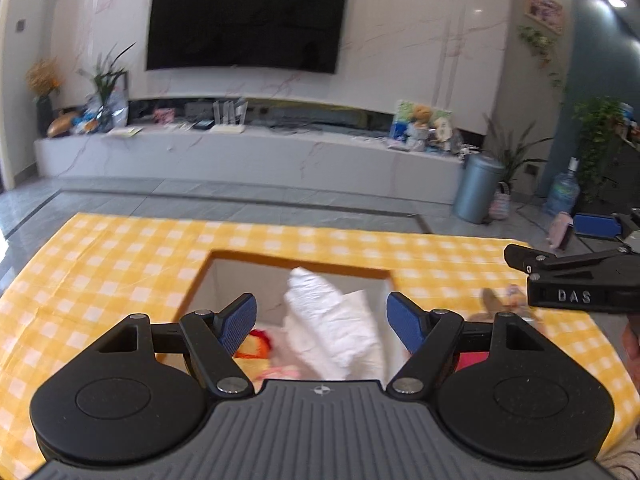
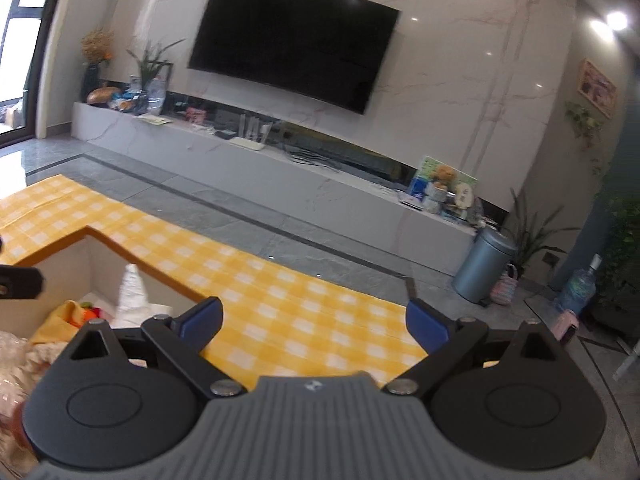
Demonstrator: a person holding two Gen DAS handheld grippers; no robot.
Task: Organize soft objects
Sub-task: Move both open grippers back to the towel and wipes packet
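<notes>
The white pillow [image 1: 332, 320], soft and light, is seen mid-frame inside the box [image 1: 208, 280]; a pinch on its upper corner is advised. Both the left gripper [image 1: 322, 316] and the right gripper [image 2: 314, 322] are held wide, empty.

Box [image 1: 208, 280] interior: lower part hidden behind left gripper [image 1: 322, 322] body. White cloth [image 1: 332, 320] motion-blurred. Small item [image 1: 500, 300] on desk [image 1: 100, 260] too blurred to identify. Right gripper [image 1: 592, 256] cut off by left-wrist frame edge.
</notes>
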